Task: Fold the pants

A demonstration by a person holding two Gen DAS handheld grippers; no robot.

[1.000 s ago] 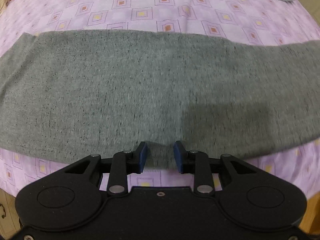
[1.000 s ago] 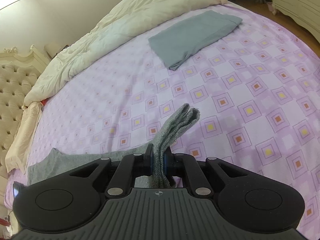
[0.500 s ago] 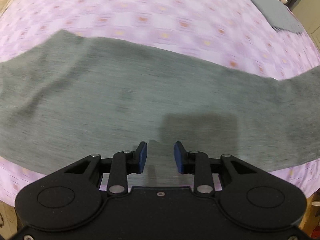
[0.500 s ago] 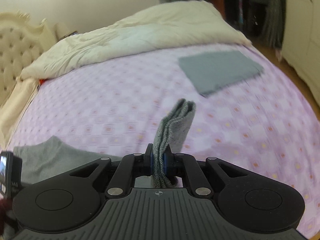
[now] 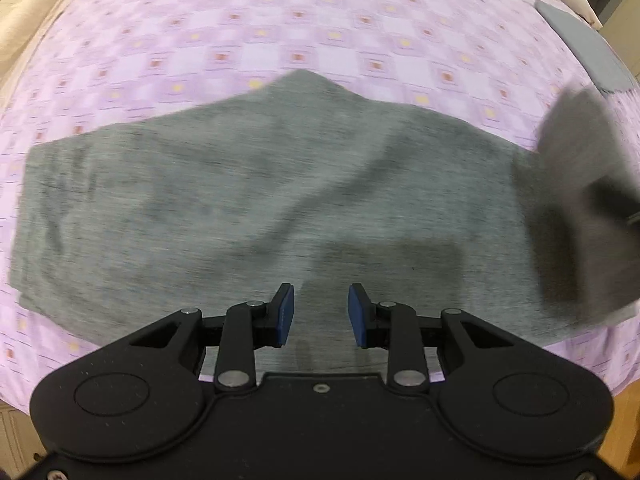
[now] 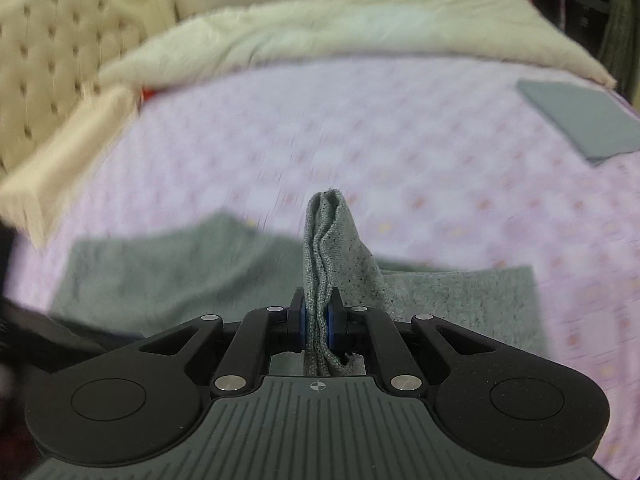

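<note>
Grey knit pants (image 5: 260, 200) lie spread across the purple patterned bedspread (image 5: 280, 32). My left gripper (image 5: 320, 314) hovers open above their near edge, nothing between its blue pads. At the right of the left wrist view one end of the pants (image 5: 576, 208) is lifted and blurred. My right gripper (image 6: 318, 324) is shut on that bunched end of the pants (image 6: 328, 248), which stands up between its pads. The rest of the pants (image 6: 160, 272) lies flat beyond and to the left.
A folded blue-grey garment (image 6: 580, 120) lies at the far right of the bed (image 5: 584, 52). A cream duvet (image 6: 320, 28) is heaped along the far side, a tufted headboard (image 6: 52, 52) at left. The bed's near edge and wooden floor (image 5: 624, 432) show below.
The right gripper has carried the held end of the pants leftward over the bed, so it now shows in the left wrist view. The left gripper slid along the pants, still open.
</note>
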